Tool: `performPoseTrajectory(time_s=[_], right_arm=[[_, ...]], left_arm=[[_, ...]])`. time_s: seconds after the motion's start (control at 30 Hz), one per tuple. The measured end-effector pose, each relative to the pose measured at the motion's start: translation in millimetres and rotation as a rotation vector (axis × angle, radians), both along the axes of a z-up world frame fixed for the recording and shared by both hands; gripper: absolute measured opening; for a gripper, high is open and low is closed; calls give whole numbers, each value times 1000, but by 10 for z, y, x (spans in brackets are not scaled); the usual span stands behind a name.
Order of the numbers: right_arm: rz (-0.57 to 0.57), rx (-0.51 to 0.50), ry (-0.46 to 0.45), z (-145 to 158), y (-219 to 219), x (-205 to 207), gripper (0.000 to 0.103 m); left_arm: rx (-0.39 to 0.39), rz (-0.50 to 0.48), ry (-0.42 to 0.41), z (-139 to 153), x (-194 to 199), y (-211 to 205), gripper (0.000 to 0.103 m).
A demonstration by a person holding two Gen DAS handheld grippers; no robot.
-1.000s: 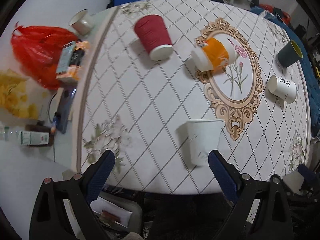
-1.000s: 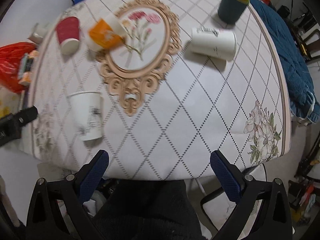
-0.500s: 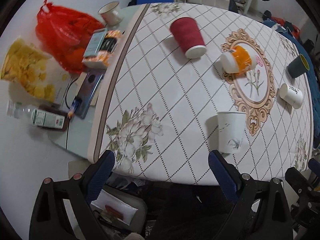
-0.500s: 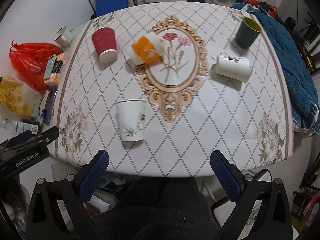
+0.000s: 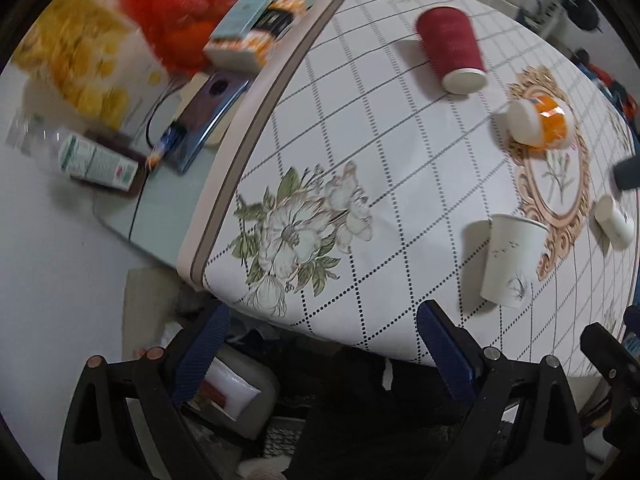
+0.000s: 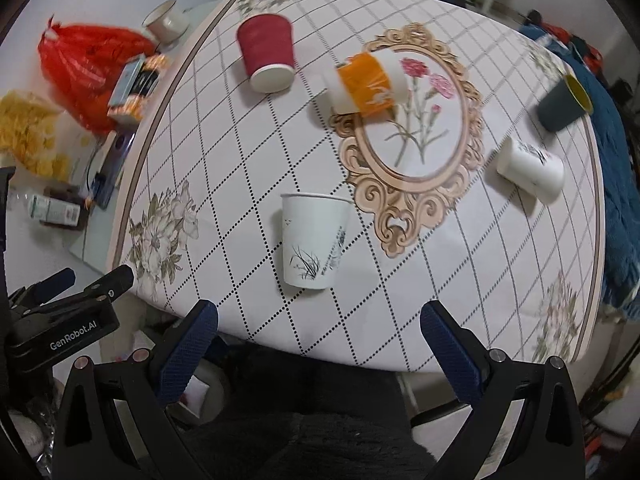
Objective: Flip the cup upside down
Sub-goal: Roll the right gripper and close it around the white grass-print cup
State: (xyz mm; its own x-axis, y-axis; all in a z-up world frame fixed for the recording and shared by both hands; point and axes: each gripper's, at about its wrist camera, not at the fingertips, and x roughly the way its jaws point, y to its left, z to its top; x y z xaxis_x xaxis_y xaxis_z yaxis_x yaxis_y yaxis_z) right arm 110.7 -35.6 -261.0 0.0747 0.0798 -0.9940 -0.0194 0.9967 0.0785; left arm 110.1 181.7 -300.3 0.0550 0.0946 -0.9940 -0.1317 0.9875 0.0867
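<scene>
A white paper cup (image 6: 313, 240) with a grass print stands on the patterned tablecloth (image 6: 240, 184), wide end toward the table's middle; it also shows in the left wrist view (image 5: 510, 258). A red cup (image 6: 267, 53), an orange-banded cup (image 6: 366, 84), a white mug (image 6: 530, 170) and a dark blue-grey cup (image 6: 562, 105) are farther back. My right gripper (image 6: 318, 322) is open and empty, just short of the white paper cup. My left gripper (image 5: 322, 326) is open and empty, at the table's front left corner.
Left of the cloth on the bare table lie a red plastic bag (image 6: 86, 66), a small box (image 6: 134, 88), a phone (image 6: 110, 168), a yellow snack bag (image 6: 28, 136) and a small cup (image 6: 166, 22). A blue blanket (image 6: 618, 184) hangs at the right edge.
Both grippers have drawn back and swung; the right one now faces the white paper cup from closer, the left one has swung toward the table's left corner. No cup has moved.
</scene>
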Motion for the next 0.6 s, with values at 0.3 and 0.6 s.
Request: performPoseTrajectory(time_s=[0.3, 0.6], right_arm=[[524, -256, -97, -40, 442, 407, 103], [1505, -771, -191, -671, 877, 35, 103]], left_arm=[[-26, 107, 59, -399, 37, 125, 96], [-20, 167, 101, -730, 23, 116, 96]])
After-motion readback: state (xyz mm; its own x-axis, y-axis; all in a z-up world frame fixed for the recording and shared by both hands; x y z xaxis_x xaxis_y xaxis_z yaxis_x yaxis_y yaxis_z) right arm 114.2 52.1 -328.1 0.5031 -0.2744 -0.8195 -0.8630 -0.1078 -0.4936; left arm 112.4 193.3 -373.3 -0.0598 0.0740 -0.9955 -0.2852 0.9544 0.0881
